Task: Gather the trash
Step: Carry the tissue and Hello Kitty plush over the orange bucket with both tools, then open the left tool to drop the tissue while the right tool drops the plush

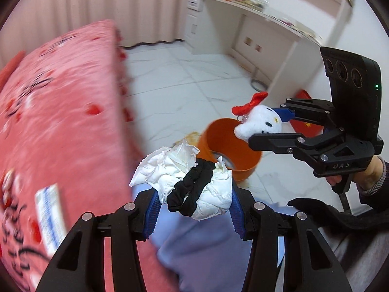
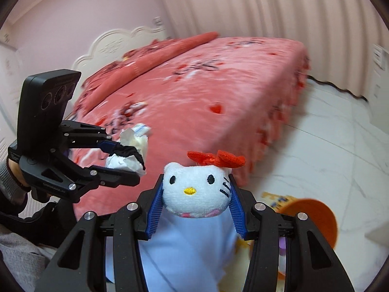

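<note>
While both loads were held in the air beside the bed [image 2: 218,92], neither had yet been released into the orange bin [image 1: 231,146]. The left gripper [image 1: 194,209] had its fingers closed on a wad of crumpled white tissue [image 1: 170,168] with a black fabric band [image 1: 194,187] wrapped across it; the wad sat pinched between the blue pads, above what appeared to be the operator's lap. The right gripper [image 2: 195,209] had its fingers closed on a white plush cat head [image 2: 194,192] with a red bow, held face-on to its own camera. In the left wrist view the plush hung over the rim of the bin, which stood on the white tiled floor [image 1: 182,77] near the corner of the bed.

Judged from these views, the collection stage was well advanced and the disposal stage remained. Some pale material already lay inside the bin; its identity could not be determined. A further scrap of paper [image 1: 189,138] lay on the floor just beside the bin and probably still required pickup. Whether more trash remained on the bed could not be confirmed because of motion blur.
</note>
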`<control>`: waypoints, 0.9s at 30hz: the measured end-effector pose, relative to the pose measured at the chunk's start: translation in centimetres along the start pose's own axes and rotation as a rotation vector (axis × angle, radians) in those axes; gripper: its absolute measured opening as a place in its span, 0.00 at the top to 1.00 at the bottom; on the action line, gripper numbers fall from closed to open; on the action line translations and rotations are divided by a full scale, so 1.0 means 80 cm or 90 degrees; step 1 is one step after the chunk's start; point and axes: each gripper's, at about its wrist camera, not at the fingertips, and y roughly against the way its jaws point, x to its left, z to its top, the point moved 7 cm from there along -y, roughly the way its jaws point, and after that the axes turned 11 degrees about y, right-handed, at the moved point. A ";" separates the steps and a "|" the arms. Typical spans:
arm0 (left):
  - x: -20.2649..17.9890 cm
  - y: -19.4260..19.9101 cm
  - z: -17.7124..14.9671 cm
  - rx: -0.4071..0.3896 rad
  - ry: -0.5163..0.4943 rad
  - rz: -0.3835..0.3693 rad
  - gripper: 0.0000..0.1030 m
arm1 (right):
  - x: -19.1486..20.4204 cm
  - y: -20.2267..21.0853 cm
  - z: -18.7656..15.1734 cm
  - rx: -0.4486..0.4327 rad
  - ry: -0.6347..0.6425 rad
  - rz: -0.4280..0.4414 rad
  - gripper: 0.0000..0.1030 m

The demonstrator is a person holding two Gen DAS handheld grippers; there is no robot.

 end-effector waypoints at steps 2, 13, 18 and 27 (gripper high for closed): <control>-0.019 -0.022 0.011 0.017 -0.026 -0.016 0.51 | -0.029 0.013 -0.017 0.002 -0.025 -0.026 0.52; -0.091 -0.123 0.049 0.089 -0.099 -0.087 0.51 | -0.148 0.038 -0.107 0.041 -0.139 -0.121 0.52; -0.105 -0.153 0.054 0.117 -0.116 -0.096 0.51 | -0.182 0.032 -0.130 0.051 -0.169 -0.136 0.52; -0.107 -0.186 0.059 0.159 -0.116 -0.098 0.50 | -0.223 0.008 -0.151 0.064 -0.199 -0.152 0.50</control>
